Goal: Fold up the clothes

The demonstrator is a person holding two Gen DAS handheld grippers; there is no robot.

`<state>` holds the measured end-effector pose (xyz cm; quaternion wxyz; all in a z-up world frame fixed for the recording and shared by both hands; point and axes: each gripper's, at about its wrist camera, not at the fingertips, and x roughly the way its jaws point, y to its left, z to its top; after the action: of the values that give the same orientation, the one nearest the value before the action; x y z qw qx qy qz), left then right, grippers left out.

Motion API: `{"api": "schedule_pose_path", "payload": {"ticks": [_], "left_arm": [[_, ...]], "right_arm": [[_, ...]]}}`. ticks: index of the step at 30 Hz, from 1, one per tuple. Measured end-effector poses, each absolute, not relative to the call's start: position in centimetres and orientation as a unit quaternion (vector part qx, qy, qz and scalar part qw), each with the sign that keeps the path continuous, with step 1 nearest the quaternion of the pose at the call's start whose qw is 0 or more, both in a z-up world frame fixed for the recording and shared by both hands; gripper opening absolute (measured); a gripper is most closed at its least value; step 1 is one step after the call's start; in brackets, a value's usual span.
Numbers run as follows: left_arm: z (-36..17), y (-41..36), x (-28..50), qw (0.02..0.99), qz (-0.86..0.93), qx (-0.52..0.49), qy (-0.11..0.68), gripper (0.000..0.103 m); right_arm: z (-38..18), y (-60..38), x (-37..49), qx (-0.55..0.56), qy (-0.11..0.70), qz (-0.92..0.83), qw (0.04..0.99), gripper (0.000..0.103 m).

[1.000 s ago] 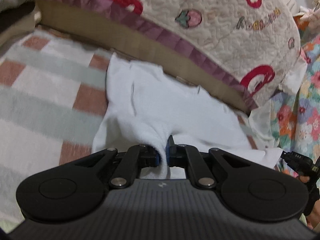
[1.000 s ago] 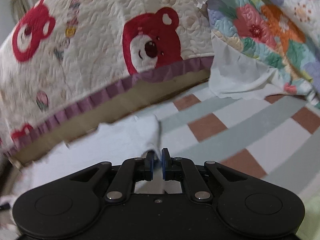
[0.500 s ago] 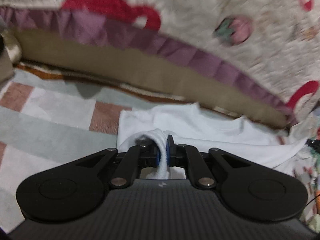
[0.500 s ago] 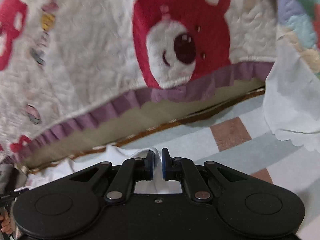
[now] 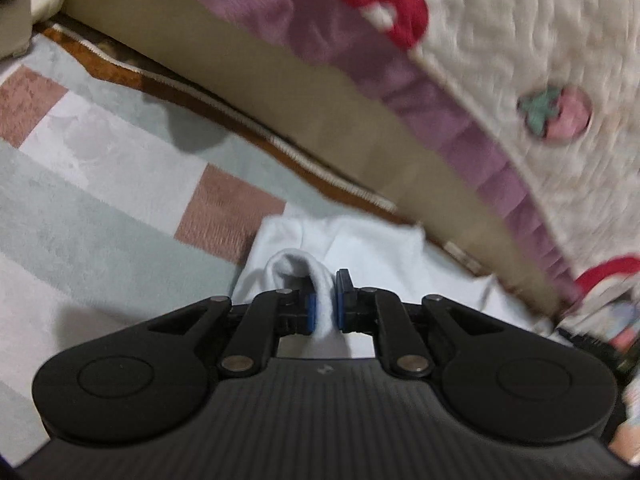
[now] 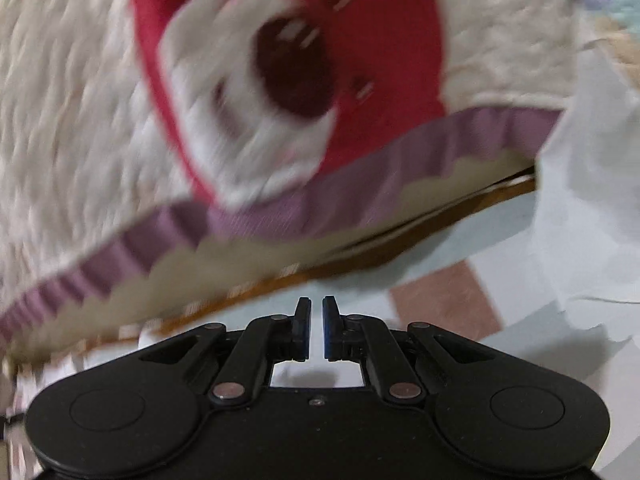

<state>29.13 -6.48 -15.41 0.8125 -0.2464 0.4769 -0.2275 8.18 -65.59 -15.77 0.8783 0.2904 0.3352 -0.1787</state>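
**White garment pinched on the left, right tongs with nothing seen between them**

Left wrist view.
- Left gripper [image 5: 325, 306]: tongs pressed together on a fold of the white garment [image 5: 372, 248]. The cloth rises in a small loop just past the blue pads [image 5: 311, 312] and runs down between them. This grip probably serves to carry one edge over for a fold.
- White garment: lies on the checked blanket [image 5: 100, 184] directly ahead of the tongs, its far edge close to the foot of the quilted cover [image 5: 540, 40]. The part beyond the tongs lies fairly flat, with a few creases.
- Checked blanket: pale green, white and pink squares; it serves as the folding surface.
- Quilted cover: cream, with red patches, a strawberry motif and a purple frill, hanging over a tan base. Blurred.

Right wrist view.
- Right gripper [image 6: 316, 330]: tongs nearly together with a narrow gap; only the blanket [image 6: 440, 300] shows through it, no cloth. A scrap of white beneath the linkage could be garment or blanket; I cannot tell which.
- Quilted cover [image 6: 100, 80]: a red bear face fills the upper view, heavily blurred.
- White cloth [image 6: 592, 208] at the right edge: a separate scalloped piece, not held.

Judgement: the fold is mid-way, with only the left side seen gripping cloth.
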Motion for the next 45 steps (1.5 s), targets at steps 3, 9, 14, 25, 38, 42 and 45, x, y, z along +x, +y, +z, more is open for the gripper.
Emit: {"api": "schedule_pose_path", "payload": {"ticks": [3, 9, 14, 25, 38, 42, 45], "left_arm": [[-15.2, -5.2, 28.9, 0.803, -0.239, -0.282, 0.468, 0.015], [-14.4, -3.1, 27.9, 0.817, -0.249, -0.309, 0.418, 0.034], [-12.8, -4.8, 24.9, 0.847, -0.3, -0.172, 0.404, 0.036], [-16.1, -9.9, 22.2, 0.876, -0.274, 0.048, 0.395, 0.062], [-16.2, -10.2, 26.2, 0.887, -0.272, 0.009, 0.373, 0.062], [-17.0, -9.4, 26.0, 0.888, -0.265, 0.0, 0.375, 0.062], [-17.1, -8.9, 26.0, 0.889, -0.265, -0.013, 0.374, 0.062]], "right_arm": [[-15.4, -65.4, 6.7, 0.299, 0.315, -0.151, 0.888, 0.015], [-16.6, -62.1, 5.1, 0.248, 0.345, -0.068, 0.903, 0.023], [-17.7, -59.3, 5.5, 0.175, 0.371, -0.047, 0.911, 0.042], [-19.6, -58.6, 6.2, 0.143, 0.37, -0.067, 0.916, 0.048], [-21.2, -59.6, 7.2, 0.193, 0.344, -0.086, 0.915, 0.052], [-19.8, -58.2, 6.9, 0.139, 0.317, -0.06, 0.936, 0.012], [-18.9, -57.2, 6.5, 0.114, 0.304, -0.059, 0.944, 0.008]]}}
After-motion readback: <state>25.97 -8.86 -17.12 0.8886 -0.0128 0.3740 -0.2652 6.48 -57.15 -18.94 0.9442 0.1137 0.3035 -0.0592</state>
